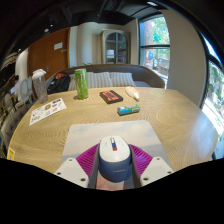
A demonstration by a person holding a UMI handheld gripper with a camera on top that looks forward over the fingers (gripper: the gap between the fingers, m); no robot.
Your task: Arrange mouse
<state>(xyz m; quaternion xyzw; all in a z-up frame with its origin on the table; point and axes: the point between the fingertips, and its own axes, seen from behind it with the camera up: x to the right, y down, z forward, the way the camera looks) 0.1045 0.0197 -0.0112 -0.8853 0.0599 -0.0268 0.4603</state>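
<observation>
We hold mouse [113, 157], fingers [86, 160] clamped on its sides, above grey mat [112, 133] on desk [175, 115]. Grabbing looks done. Left: we put mouse down on mat.

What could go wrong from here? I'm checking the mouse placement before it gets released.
The tool has the mouse between its pink fingers, over the near edge of the grey mouse pad.
1. Released here, the mouse may land half off the pad, close to the table edge.
2. Whether both fingers press on it is unclear, so it might slip or twist.
</observation>
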